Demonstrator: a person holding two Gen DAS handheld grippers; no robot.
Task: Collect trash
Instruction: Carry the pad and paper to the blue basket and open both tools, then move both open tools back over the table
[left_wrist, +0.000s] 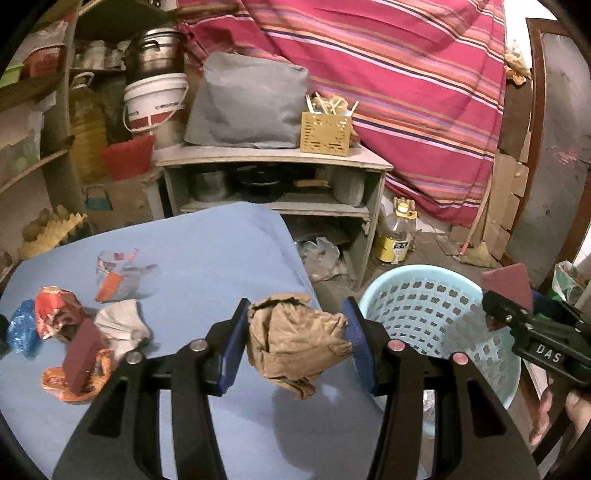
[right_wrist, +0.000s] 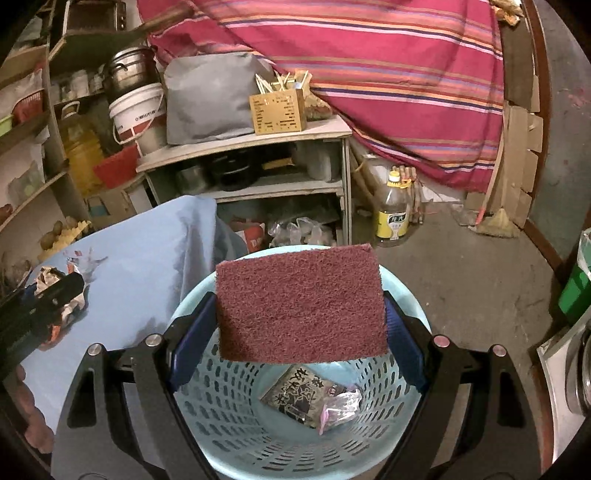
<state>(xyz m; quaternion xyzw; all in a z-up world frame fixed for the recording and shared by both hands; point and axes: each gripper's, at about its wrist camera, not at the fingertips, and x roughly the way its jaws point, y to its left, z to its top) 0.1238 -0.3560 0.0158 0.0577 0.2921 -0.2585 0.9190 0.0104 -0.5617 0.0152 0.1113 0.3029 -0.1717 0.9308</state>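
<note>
Right gripper (right_wrist: 300, 325) clamped on maroon scouring pad (right_wrist: 301, 304), pad flat, long axis across fingers, directly above light-blue basket (right_wrist: 229, 417); straight drop suffices. Wrappers (right_wrist: 310, 400) already at basket bottom. Left gripper (left_wrist: 295, 339) squeezing crumpled brown paper (left_wrist: 295, 338) over blue table (left_wrist: 221, 251) edge; basket lies to its right. More wrappers (left_wrist: 70, 332) remain on table.

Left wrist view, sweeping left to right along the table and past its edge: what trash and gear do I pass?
Blue wrapper → red crumpled wrapper → white crumpled paper → brown paper wad in the left tongs → blue basket → right tongs holding a maroon pad.
</note>
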